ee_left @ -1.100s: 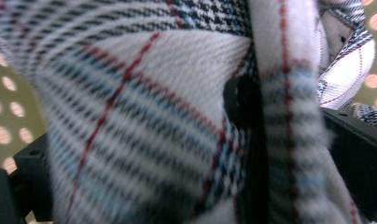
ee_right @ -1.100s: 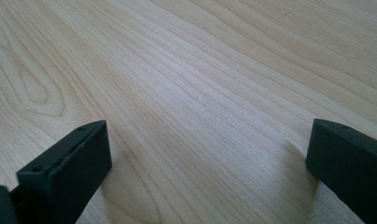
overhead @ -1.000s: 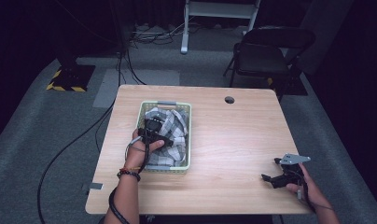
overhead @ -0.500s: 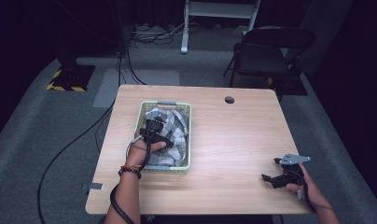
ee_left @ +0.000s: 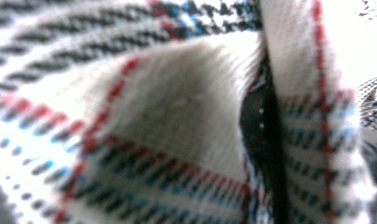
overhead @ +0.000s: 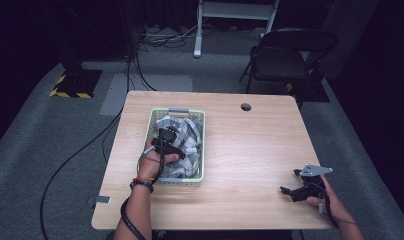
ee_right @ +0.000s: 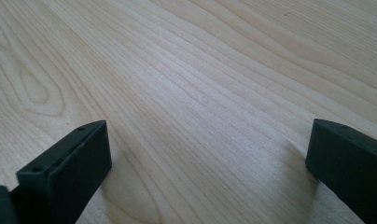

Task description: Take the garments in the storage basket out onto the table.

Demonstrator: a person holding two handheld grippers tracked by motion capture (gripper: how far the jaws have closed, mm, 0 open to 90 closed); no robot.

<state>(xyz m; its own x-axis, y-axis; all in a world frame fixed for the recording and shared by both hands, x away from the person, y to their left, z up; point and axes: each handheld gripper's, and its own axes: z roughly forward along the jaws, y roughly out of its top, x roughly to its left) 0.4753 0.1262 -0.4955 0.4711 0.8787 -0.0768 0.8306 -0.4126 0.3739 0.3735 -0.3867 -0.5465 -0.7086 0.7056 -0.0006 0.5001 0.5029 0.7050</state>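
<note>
one checked cloth (ee_left: 177,140) is being pinched in the green basket (overhead: 201,150) as the left gripper (overhead: 166,142) jaws have just been closing on a fold, nothing lifted out yet, while the right gripper (ee_right: 205,154) is held wide open over the bare table (overhead: 250,145).

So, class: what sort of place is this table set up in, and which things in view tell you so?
Probably a studio or lab for recording, not a home: dark curtained walls, cables trailing over grey carpet, a folding chair, and one bare wooden table holding a basket of cloth.
</note>
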